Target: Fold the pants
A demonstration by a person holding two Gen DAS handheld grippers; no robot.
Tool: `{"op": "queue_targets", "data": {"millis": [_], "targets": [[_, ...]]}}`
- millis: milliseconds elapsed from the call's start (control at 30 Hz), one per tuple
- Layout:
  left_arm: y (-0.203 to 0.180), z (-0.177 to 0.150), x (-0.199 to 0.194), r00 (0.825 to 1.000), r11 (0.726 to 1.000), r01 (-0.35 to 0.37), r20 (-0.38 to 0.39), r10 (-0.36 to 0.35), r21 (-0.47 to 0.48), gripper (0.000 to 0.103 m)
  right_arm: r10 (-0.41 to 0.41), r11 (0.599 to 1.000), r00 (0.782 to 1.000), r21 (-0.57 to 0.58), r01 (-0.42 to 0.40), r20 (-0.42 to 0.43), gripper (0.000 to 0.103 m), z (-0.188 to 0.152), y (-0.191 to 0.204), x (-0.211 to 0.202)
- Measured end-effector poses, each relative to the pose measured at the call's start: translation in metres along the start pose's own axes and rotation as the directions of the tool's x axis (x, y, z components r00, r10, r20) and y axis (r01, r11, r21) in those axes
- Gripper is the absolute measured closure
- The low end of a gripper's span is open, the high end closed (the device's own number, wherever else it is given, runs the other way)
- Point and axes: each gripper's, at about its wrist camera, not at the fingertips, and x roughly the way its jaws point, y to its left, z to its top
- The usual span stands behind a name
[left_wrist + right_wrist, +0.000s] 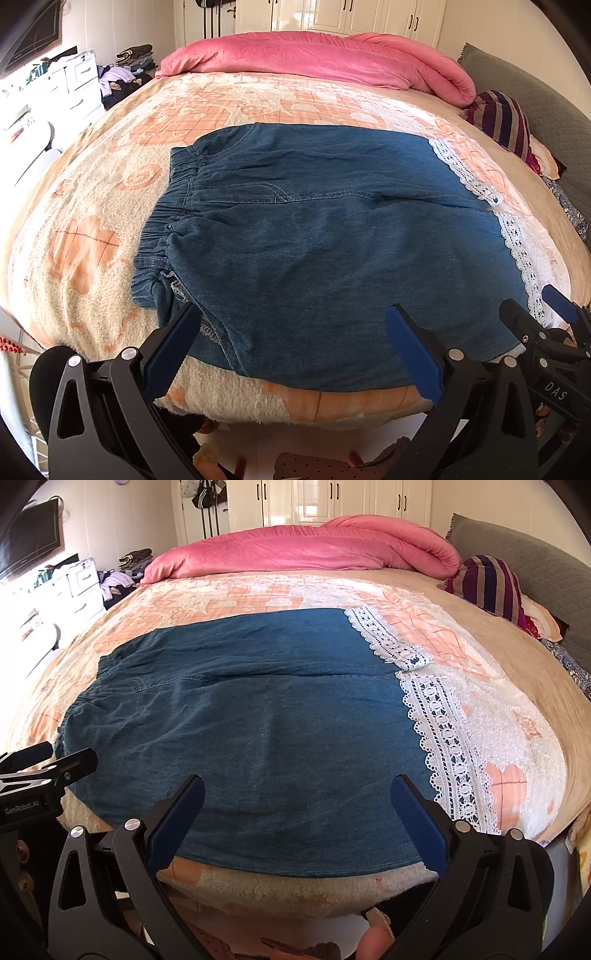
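Both grippers, left (291,343) and right (297,812), hover wide open at the pants' (314,236) near edge, probably lining up a grab.

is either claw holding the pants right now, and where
No. The left claw and right claw are both open above the near edge of the denim pants, gripping nothing.

The pants (332,236) were dark blue denim with pale stitching, edged at the hems with white openwork lace (443,738). They lay on a cream blanket (92,206) patterned with peach checked hearts and roses, with a plain pink quilt (314,59) and a cushion (502,122) striped purple, navy and tan. Both grippers had black frames with blue ribbed pads (413,350).
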Motion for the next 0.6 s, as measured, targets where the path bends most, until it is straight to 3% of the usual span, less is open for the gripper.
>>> {"op": "queue_targets", "data": {"millis": [600], "targets": [[0.012,0.016,0.015,1.000,1.000,0.005,-0.008,-0.005,-0.025,0.004,0.003,1.000,1.000,-0.021,-0.003,-0.025,0.008,0.012,-0.002,0.021]]}}
